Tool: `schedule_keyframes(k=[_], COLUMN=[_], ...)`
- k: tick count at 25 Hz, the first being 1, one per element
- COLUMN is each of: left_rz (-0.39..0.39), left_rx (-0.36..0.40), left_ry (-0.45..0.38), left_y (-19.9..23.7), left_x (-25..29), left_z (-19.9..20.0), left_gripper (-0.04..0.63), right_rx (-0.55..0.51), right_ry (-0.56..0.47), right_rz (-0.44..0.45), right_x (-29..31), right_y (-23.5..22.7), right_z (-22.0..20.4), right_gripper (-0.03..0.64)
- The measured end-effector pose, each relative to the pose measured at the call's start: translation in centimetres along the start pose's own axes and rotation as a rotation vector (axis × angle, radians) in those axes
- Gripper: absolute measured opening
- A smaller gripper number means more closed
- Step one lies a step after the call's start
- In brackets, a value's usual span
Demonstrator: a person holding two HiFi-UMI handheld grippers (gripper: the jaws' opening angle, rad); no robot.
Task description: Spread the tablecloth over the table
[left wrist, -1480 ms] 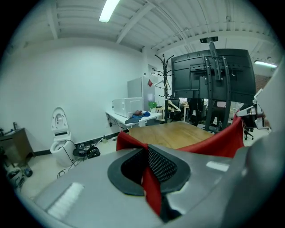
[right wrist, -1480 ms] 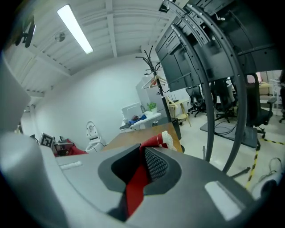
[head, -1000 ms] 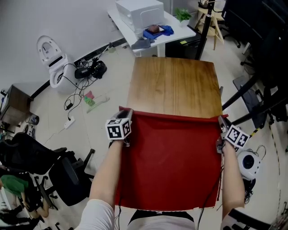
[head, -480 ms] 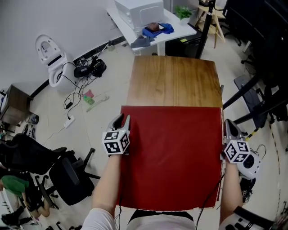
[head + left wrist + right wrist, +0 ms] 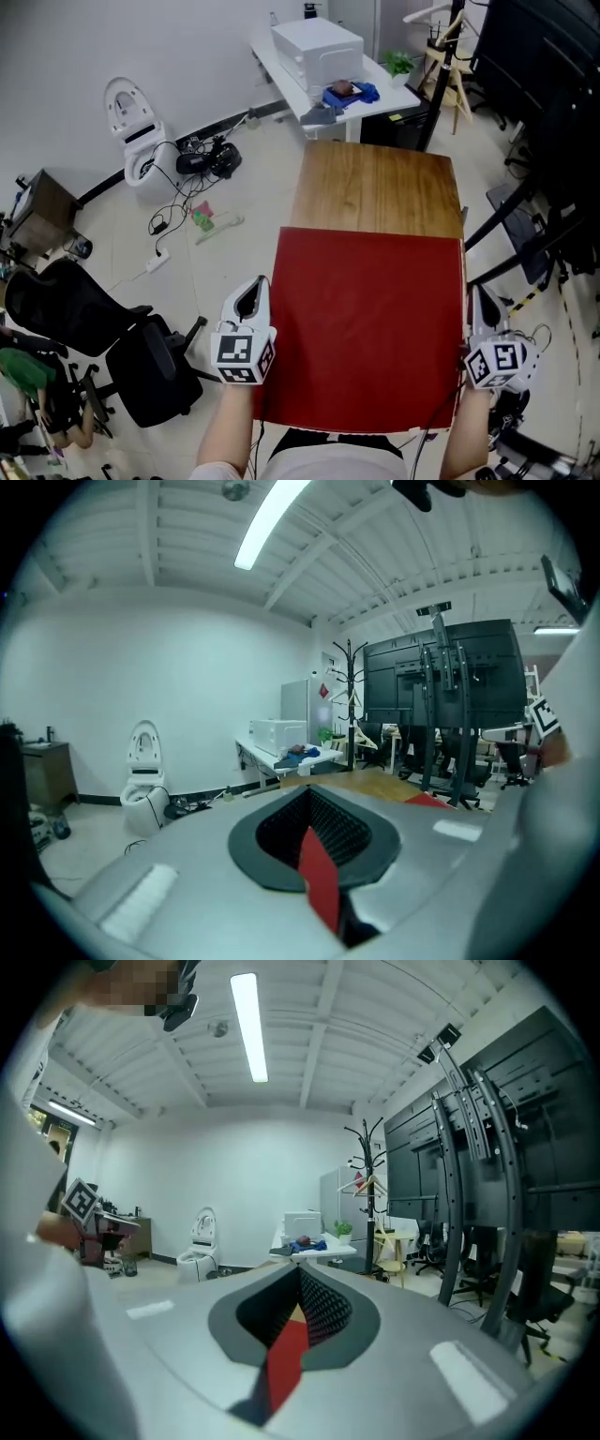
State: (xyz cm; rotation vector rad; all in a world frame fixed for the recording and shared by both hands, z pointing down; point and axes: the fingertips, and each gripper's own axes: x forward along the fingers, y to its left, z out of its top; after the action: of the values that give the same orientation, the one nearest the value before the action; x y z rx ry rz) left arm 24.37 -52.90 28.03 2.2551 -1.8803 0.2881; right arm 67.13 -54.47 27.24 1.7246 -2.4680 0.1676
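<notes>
The red tablecloth (image 5: pixel 366 323) lies flat over the near part of the wooden table (image 5: pixel 375 183), whose far end is bare. My left gripper (image 5: pixel 253 292) is at the cloth's left edge near the front corner. Its jaws have just been closing, and a strip of red tablecloth (image 5: pixel 321 883) is pinched in the left gripper (image 5: pixel 309 808). My right gripper (image 5: pixel 481 302) is at the right edge. Its jaws have also just closed, with a red tablecloth (image 5: pixel 284 1358) fold caught in the right gripper (image 5: pixel 300 1283).
A white desk (image 5: pixel 281 70) with a white box (image 5: pixel 319 47) stands beyond the table. A white toilet-shaped unit (image 5: pixel 131 127) and cables (image 5: pixel 187 202) are on the floor at left. A black office chair (image 5: pixel 112 347) sits near left. Black stands (image 5: pixel 525 234) crowd the right side.
Both grippers let go of the cloth's far edge, drew back along its sides toward me and rose. They now grip the cloth near its front corners. The cloth lies flat.
</notes>
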Motion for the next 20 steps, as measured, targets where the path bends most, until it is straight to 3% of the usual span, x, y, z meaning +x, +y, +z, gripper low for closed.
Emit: schedule_keyframes(k=[8,15,20], left_rz=[-0.027,-0.05,-0.049], left_rx=[-0.026,-0.014,-0.03], left_ry=[-0.145,-0.184,-0.184], left_y=[1.1,-1.1,-2.5], left_x=[-10.5,-16.3,-18.7], left_z=[7.2,8.4,8.1], left_gripper=[0.006,0.006,0.006], right_rx=[-0.023,-0.001,-0.007], right_ry=[-0.109,-0.183,-0.172], right_rz=[-0.031,0.017,0.066], right_x=[-8.5,-13.3,-15.2], right_y=[4.9,8.5,9.9], right_z=[6.6,10.3,11.0], right_gripper=[0.006,0.005,0.005])
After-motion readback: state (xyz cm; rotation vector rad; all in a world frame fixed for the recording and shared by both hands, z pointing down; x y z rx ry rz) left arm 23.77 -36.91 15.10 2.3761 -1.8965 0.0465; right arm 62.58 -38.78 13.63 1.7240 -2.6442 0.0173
